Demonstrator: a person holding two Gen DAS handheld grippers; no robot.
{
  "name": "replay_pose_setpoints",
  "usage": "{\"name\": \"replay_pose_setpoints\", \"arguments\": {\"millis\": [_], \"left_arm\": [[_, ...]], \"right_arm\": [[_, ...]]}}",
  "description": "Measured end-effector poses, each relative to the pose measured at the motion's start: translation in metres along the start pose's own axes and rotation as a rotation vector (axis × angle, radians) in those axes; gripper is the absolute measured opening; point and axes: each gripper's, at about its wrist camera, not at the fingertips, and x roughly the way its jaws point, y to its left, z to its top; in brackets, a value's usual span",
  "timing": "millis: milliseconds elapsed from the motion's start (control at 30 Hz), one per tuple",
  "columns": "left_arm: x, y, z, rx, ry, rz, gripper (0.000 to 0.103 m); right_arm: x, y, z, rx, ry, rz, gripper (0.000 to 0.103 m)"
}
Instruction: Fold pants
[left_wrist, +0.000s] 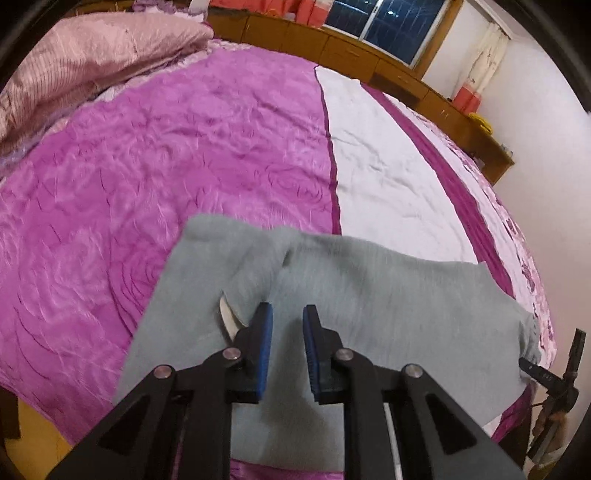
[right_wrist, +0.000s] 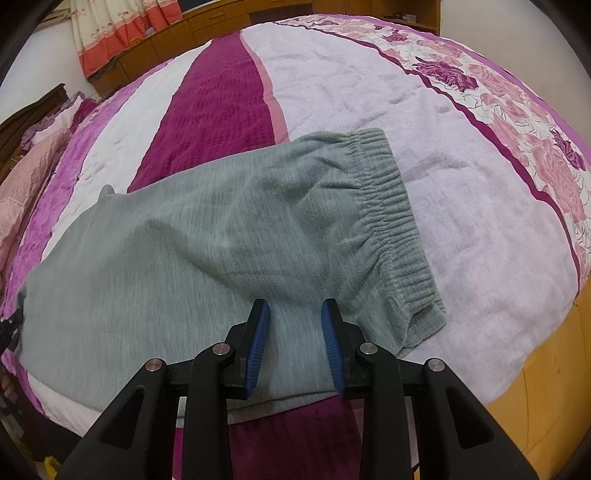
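Nearest the lenses, the left gripper (left_wrist: 287, 314) and right gripper (right_wrist: 295, 308) both hang with jaws parted and grasping nothing just above the grey pants (right_wrist: 207, 236), which lie flat across the near edge of the purple-and-white bedspread (left_wrist: 184, 147), elastic waistband (right_wrist: 391, 206) rightward.

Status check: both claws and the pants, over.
Left claw open, empty. Right claw open, empty. Grey fleece pants flat on the purple quilted bedspread, elastic waistband on right claw's side. Nothing in the way.
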Motion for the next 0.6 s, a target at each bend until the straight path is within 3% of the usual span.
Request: {"name": "replay_pose_setpoints", "arguments": {"millis": [100,233,333,600], "left_arm": [[-0.003,-0.002,-0.001,0.002,-0.004,0.001,0.018],[-0.010,0.003,0.005,-0.002,-0.052,0.030,0.033],[-0.016,0.014,0.011,-0.043,-0.087,0.094,0.034],[-0.043,0.043,0.027,-0.116,-0.181,0.123,0.040]], "right_arm": [[0.000,0.000,0.000,0.000,0.000,0.000,0.023],[0.000,0.000,0.000,0.000,-0.001,0.001,0.023],[0.000,-0.001,0.000,0.000,-0.003,0.003,0.023],[0.000,0.000,0.000,0.000,-0.004,0.003,0.023]]}}
